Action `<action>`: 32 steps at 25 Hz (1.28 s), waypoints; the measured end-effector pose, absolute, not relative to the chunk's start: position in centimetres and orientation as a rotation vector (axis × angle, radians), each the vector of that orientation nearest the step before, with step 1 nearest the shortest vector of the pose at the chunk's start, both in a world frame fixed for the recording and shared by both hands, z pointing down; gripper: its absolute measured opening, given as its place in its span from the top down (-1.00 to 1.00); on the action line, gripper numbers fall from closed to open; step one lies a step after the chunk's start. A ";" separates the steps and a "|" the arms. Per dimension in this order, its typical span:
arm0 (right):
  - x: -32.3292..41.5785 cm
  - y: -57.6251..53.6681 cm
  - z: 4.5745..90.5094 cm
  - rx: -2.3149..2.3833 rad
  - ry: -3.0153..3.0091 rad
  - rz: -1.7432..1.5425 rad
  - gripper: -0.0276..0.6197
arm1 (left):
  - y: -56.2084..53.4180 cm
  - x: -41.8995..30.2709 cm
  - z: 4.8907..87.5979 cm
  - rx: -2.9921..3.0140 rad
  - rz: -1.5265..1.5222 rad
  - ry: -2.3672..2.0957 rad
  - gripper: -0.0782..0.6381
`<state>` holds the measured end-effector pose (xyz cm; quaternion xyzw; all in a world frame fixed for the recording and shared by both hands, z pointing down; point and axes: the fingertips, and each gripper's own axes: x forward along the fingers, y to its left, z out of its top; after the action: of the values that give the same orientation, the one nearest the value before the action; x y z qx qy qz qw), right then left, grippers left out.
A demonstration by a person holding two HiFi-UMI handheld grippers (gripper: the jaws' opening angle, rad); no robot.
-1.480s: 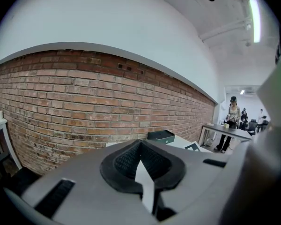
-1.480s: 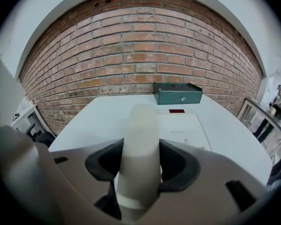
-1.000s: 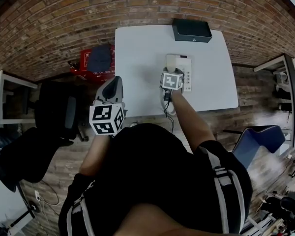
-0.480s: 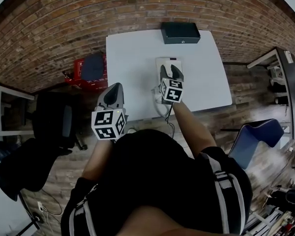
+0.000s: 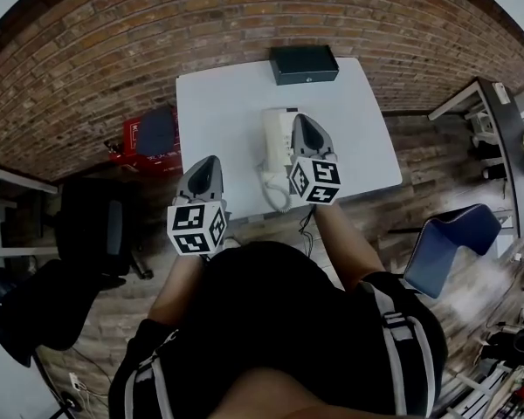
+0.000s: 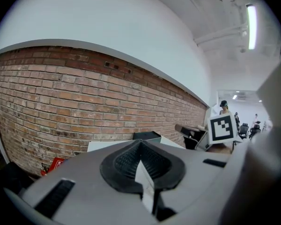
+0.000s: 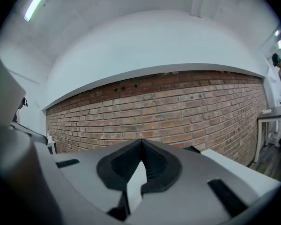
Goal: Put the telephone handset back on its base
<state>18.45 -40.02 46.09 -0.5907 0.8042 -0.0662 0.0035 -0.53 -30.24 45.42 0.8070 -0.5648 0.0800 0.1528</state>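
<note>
A cream telephone base (image 5: 280,117) stands mid-table in the head view, with the handset (image 5: 272,143) lying along its left side and the coiled cord (image 5: 276,195) trailing to the near edge. My right gripper (image 5: 299,120) hovers over the phone's right half, hiding it; its jaws are shut with nothing between them, and its own view shows the pads (image 7: 141,142) meeting against the brick wall. My left gripper (image 5: 211,161) hangs at the table's near left corner, away from the phone. It is also shut and holds nothing, as its own view of the pads (image 6: 140,143) shows.
A black box (image 5: 304,63) sits at the far edge of the white table (image 5: 218,112); it shows too in the left gripper view (image 6: 147,135). On the floor are a red crate (image 5: 148,133) and black chair (image 5: 92,230) at left, a blue chair (image 5: 445,247) at right.
The right gripper's jaws, spread over the phone half a second ago, have shut empty. The gripper has drawn back slightly to the right. The left gripper has barely moved.
</note>
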 end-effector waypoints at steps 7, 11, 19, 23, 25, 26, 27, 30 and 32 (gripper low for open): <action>21.1 -36.3 41.8 -1.877 2.445 -0.137 0.92 | -30.2 0.6 45.1 2.329 0.212 -1.616 0.79; 21.9 -34.4 40.8 -1.856 2.439 -0.129 0.92 | -30.1 1.3 44.9 2.337 0.208 -1.610 0.79; 21.9 -32.3 41.8 -1.886 2.469 -0.098 0.92 | -29.6 2.3 44.9 2.357 0.216 -1.587 0.79; 21.6 -31.9 41.7 -1.870 2.474 -0.102 0.92 | -29.7 1.9 44.7 2.357 0.208 -1.597 0.79; 21.4 -31.8 41.6 -1.856 2.469 -0.111 0.92 | -29.7 1.6 44.5 2.360 0.203 -1.602 0.79; 21.3 -31.8 41.6 -1.848 2.470 -0.114 0.92 | -29.7 1.5 44.4 2.360 0.201 -1.604 0.79; 21.1 -31.7 41.5 -1.841 2.472 -0.114 0.92 | -29.7 1.4 44.3 2.361 0.200 -1.604 0.79; 20.7 -31.7 41.6 -1.830 2.481 -0.120 0.92 | -29.7 1.4 44.3 2.362 0.201 -1.599 0.79; 20.4 -31.8 41.8 -1.828 2.486 -0.125 0.92 | -29.8 1.3 44.4 2.364 0.204 -1.594 0.79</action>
<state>20.42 -31.83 41.81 -0.5919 0.8046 -0.0405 0.0267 1.30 -29.77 44.43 0.8187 -0.5522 0.0707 0.1410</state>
